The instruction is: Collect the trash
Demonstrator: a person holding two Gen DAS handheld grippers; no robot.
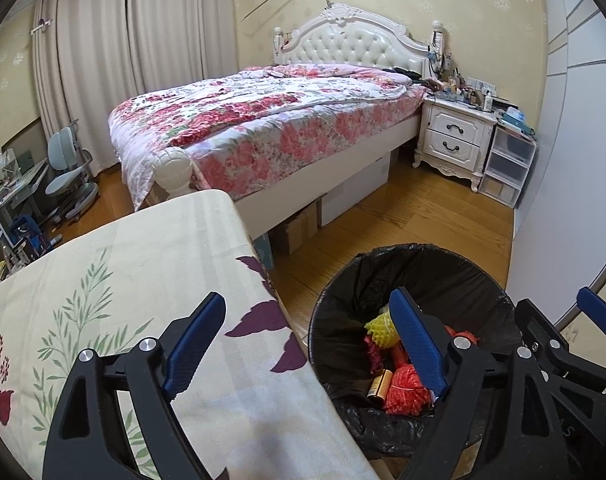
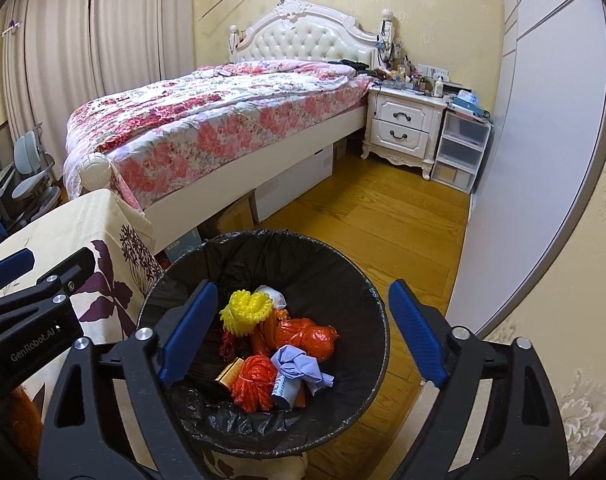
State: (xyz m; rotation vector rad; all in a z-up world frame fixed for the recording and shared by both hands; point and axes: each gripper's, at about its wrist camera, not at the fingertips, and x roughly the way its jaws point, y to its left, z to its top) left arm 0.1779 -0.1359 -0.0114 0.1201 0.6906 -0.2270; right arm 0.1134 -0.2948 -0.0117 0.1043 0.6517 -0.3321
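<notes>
A round bin with a black liner (image 2: 335, 272) stands on the floor beside a cloth-covered table (image 1: 123, 264). Inside lie a yellow foam net (image 2: 245, 312), an orange bag (image 2: 307, 336), a red string bundle (image 2: 255, 384), a crumpled pale blue piece (image 2: 299, 368) and a small gold box (image 2: 231, 374). My right gripper (image 2: 303, 332) is open and empty, right above the bin. My left gripper (image 1: 307, 340) is open and empty, over the table's edge, its right finger above the bin (image 1: 423, 264). The right gripper also shows in the left wrist view (image 1: 595, 312).
A bed with a floral quilt (image 2: 207, 128) stands behind, with boxes (image 2: 291, 184) under it. A white nightstand (image 2: 403, 128) and plastic drawers (image 2: 459, 152) stand at the back right. A white wardrobe (image 2: 543, 160) runs along the right. Wooden floor (image 2: 383, 216) lies between.
</notes>
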